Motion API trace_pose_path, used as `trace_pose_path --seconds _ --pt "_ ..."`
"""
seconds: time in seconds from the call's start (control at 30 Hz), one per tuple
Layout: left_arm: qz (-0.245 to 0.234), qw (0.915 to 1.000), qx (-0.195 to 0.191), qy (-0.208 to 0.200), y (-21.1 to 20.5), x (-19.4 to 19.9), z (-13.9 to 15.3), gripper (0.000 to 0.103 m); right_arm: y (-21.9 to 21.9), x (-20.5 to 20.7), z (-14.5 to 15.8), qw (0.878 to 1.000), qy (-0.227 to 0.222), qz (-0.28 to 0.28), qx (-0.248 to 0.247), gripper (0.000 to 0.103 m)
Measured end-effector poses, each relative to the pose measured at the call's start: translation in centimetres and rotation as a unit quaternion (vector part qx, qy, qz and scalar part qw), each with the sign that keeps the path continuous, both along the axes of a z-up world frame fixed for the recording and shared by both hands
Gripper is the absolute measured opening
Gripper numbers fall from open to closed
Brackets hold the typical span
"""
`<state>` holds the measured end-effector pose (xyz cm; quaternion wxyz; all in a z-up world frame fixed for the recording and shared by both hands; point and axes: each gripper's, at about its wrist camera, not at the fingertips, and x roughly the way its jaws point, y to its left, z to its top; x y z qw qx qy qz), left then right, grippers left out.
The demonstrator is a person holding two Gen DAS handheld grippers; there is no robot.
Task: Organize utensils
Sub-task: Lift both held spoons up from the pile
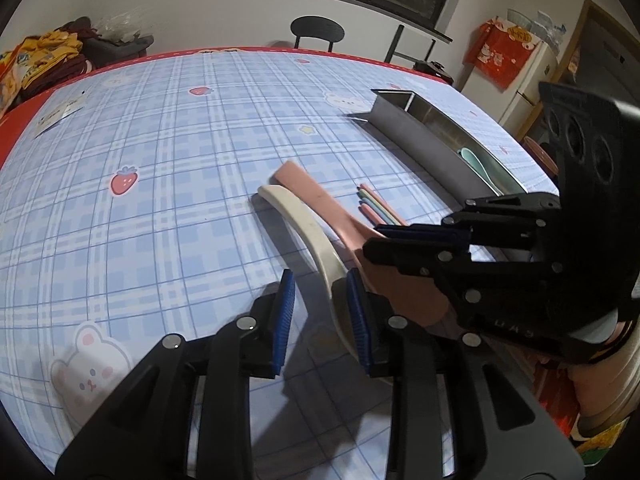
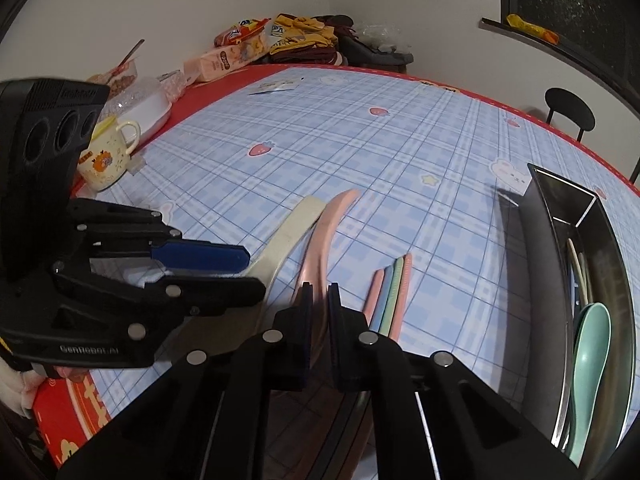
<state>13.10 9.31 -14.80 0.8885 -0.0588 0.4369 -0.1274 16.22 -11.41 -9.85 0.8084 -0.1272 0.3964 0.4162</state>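
Observation:
On the blue checked tablecloth (image 1: 160,160) a white spoon (image 1: 304,224) and a pink spoon (image 1: 316,196) lie side by side. My left gripper (image 1: 322,312) is open: the white spoon's lower handle rests against its right pad (image 1: 360,320), and the left pad stands clear. My right gripper (image 2: 319,292) is shut on the pink spoon (image 2: 328,228), low on its handle. Several pastel chopsticks (image 2: 390,296) lie just to the right. A metal tray (image 2: 540,240) at the right holds a green spoon (image 2: 592,340) and some pale utensils.
A cream mug (image 2: 110,152), a lidded container and snack packs stand along the table's far left edge. A black chair (image 1: 318,32) is behind the table. A paper slip (image 1: 60,114) lies at the far left, and a fridge (image 1: 532,76) stands beyond the tray.

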Motion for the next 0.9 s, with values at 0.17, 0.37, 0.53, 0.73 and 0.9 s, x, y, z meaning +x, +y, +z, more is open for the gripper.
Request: trace_pose_path --seconds 0.17,0.37,0.53,0.73,0.9 --pt "-0.015 0.9997 0.017 -0.002 -0.8 0.0 -0.1 0.029 -0.1 0.0 0.1 1.000 -0.002 -0.005 0.002 0.007" --pt "-0.029 0.9991 0.030 -0.006 -1.5 -0.1 -0.1 0.022 -0.1 0.0 0.1 1.000 -0.003 -0.005 0.000 0.007" --pt "-0.012 0.9996 0.022 -0.010 -0.9 0.1 -0.1 0.014 -0.2 0.2 0.0 1.000 0.003 -0.004 0.004 0.007" --pt "0.007 0.9999 0.003 -0.008 0.1 0.3 -0.1 0.012 -0.3 0.2 -0.1 1.000 0.007 -0.003 0.006 0.008" --pt "0.013 0.9997 0.017 -0.013 -0.1 0.2 -0.1 0.012 -0.2 0.1 0.0 1.000 0.003 -0.004 0.004 0.008"
